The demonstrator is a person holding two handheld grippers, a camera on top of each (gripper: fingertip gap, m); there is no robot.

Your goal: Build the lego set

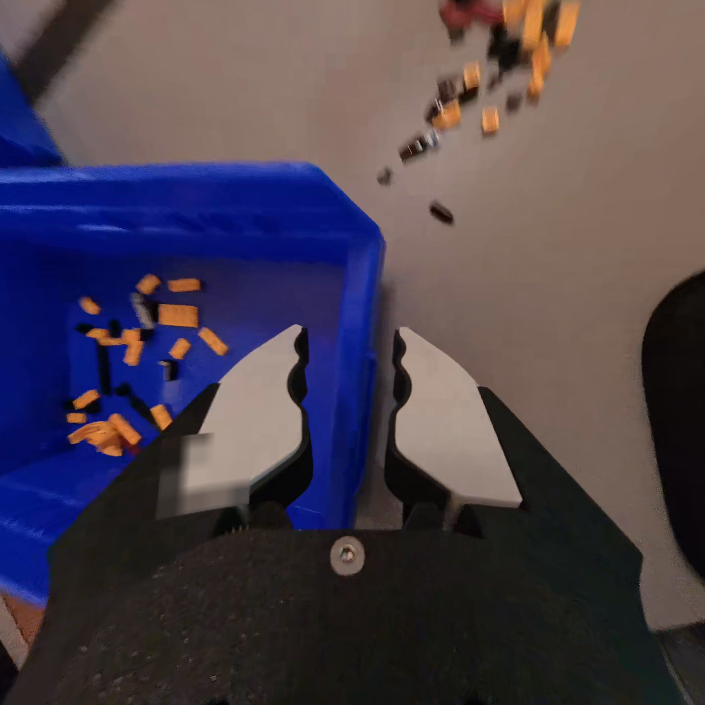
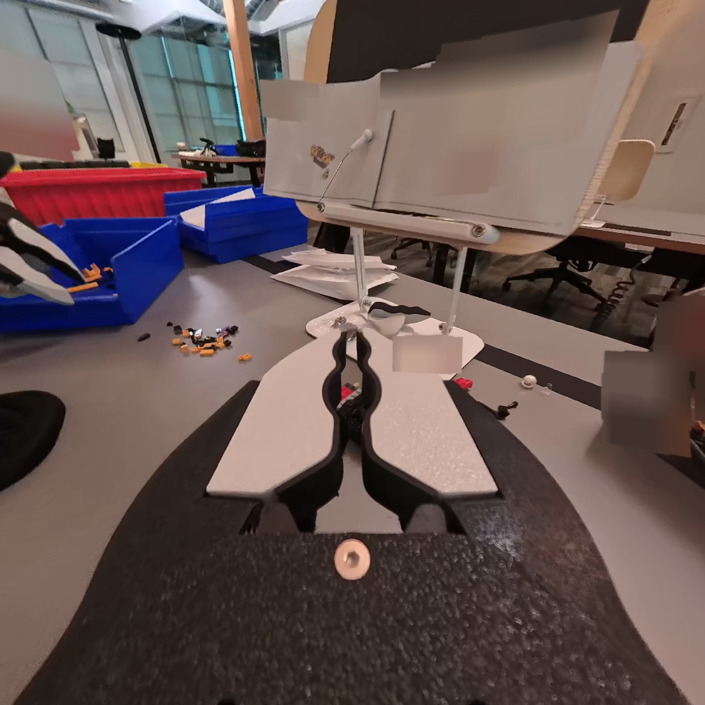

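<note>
Two tools are in use, one per hand. The left tool (image 1: 348, 335) hangs above the near right corner of the blue bin (image 1: 366, 267), jaws parted and empty, straddling the bin's right wall. The left wrist view is motion-blurred, so fine detail is unreliable.

Task parts lie in two groups relative to the blue bin. Inside it, orange and black bricks (image 1: 145, 362) are scattered across the floor of the bin, left of the left tool. Outside it, on the grey surface (image 2: 229, 381) beyond the bin's right wall, a loose pile of pieces (image 2: 204, 339) lies in the open, which probably serves as a working stock within easy reach.

The right tool (image 2: 351, 337) is well to the right of the blue bin, near the surface, with its jaws nearly together. A small dark assembly (image 2: 353, 414) with a red part shows in the gap between them; whether it is clamped or merely lies beneath on the surface cannot be told.

Beyond the right tool stands a white stand (image 2: 412, 221) carrying an open instruction booklet (image 2: 343, 168), angled toward the operator for reference. Farther behind the blue bin sit more blue bins (image 2: 244, 229) and a red bin (image 2: 95, 194).

Judgement: a part-selection step, the left tool positioned to pick from the blue bin.
</note>
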